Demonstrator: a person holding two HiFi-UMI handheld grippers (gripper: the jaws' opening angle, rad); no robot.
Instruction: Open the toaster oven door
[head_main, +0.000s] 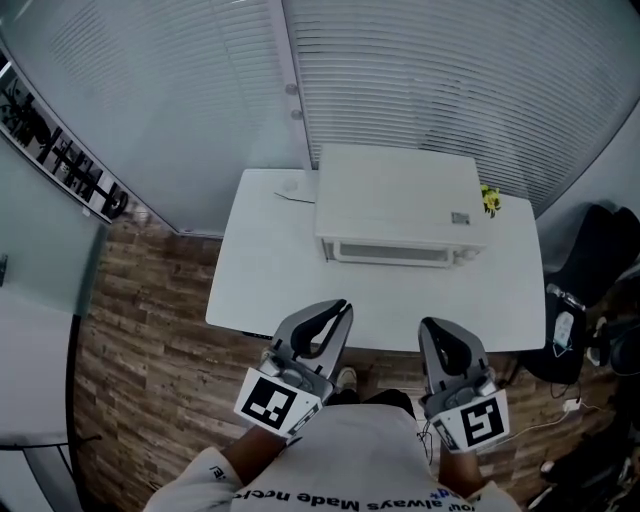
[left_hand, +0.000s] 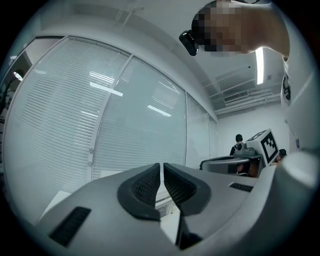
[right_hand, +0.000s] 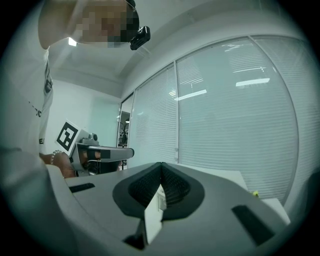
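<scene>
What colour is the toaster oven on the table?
The toaster oven is white, like the table under it. The head view shows it best.

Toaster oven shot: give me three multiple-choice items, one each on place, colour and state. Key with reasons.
1. Where is the toaster oven?
A. far part of the white table
B. on the floor
C. at the table's near edge

2. The small thing by the oven's right end in the head view is:
A. red
B. yellow
C. blue

3. The left hand-held gripper and right hand-held gripper are:
A. both shut, empty
B. both wide open
C. clamped on the oven door

Key: 1 A, it sits toward the blinds. 2 B, it shows yellow. 3 A, each gripper view shows jaws together with nothing between.
</scene>
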